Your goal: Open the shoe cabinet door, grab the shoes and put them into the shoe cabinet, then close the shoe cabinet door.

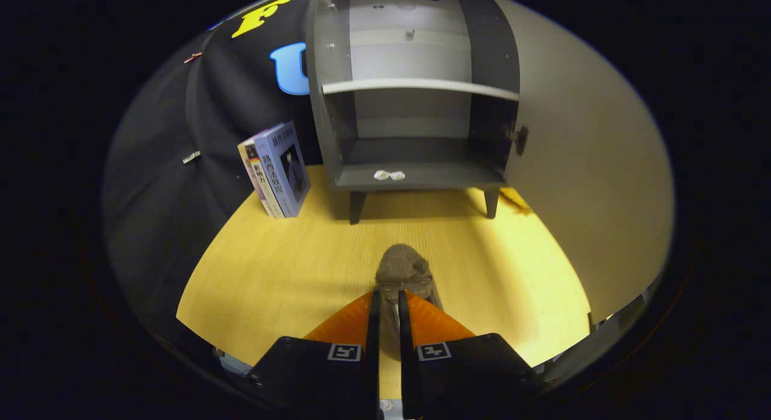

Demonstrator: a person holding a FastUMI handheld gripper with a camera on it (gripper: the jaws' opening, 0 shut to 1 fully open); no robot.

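Gripper (385,299) clamped on the shoe (402,268), toe sticking out past the fingertips. Cabinet (415,88) at 12 o'clock, door (578,167) swung open toward 2. Risk: thin pinch, shoe twists loose, or toe clips the bottom shelf lip going in.

Staged booth, home entryway mockup: small open shoe cabinet (415,106) on wooden tabletop (289,269), black cloth wall (181,167) behind, books (278,170) left of cabinet.

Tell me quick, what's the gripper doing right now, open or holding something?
Gripper: shut on the brown shoe, fingers pinching its near end, the open shoe cabinet beyond.
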